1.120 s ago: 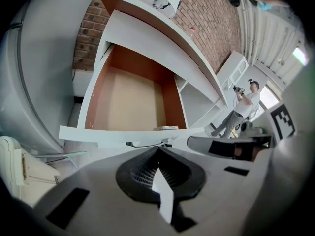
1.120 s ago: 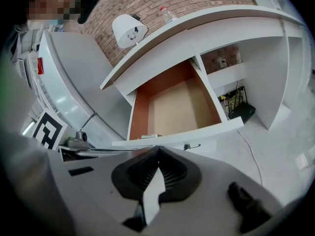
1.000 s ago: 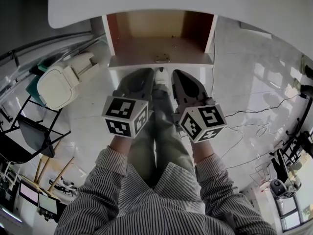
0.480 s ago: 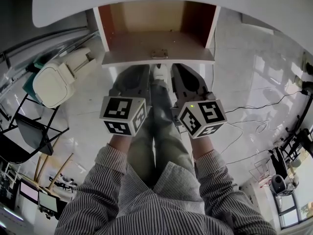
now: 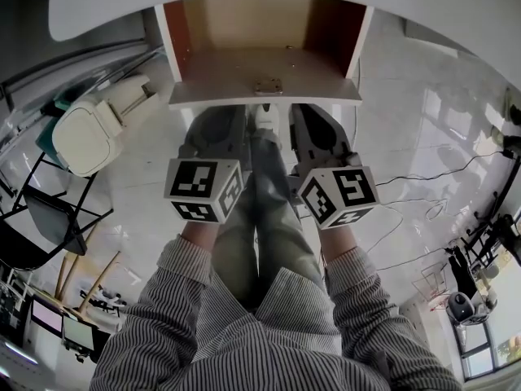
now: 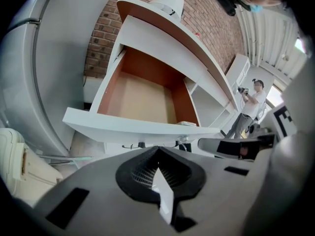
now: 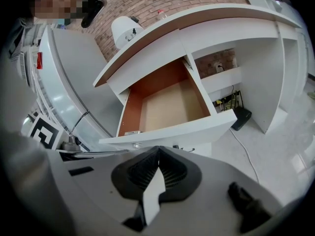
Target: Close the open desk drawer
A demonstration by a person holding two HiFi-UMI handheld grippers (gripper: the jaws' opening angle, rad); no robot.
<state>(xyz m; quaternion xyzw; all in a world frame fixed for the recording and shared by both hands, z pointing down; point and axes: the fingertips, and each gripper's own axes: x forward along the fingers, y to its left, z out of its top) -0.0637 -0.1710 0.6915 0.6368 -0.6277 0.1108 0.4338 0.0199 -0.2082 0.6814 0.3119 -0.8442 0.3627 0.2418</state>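
Note:
The desk drawer [image 5: 264, 98] stands pulled out under the white desktop, showing a bare tan wood floor and reddish side walls. Its white front panel [image 6: 142, 129] fills the middle of the left gripper view and also crosses the right gripper view [image 7: 167, 129]. My left gripper [image 5: 230, 125] and right gripper [image 5: 303, 125] are side by side just short of the panel's lower edge. Both are shut with nothing between the jaws. The shut tips of the left gripper [image 6: 157, 149] and of the right gripper [image 7: 158, 149] point at the panel's underside.
My legs and a white shoe [image 5: 265, 119] are between the grippers. A cream padded seat [image 5: 85, 137] and a black folding chair [image 5: 41, 226] stand at the left. Cables [image 5: 423, 194] lie on the tiled floor at the right. A black box [image 7: 241, 117] sits under the desk. A person [image 6: 251, 102] stands further off.
Both grippers have edged slightly closer to the drawer front. The drawer stands as far open as before.

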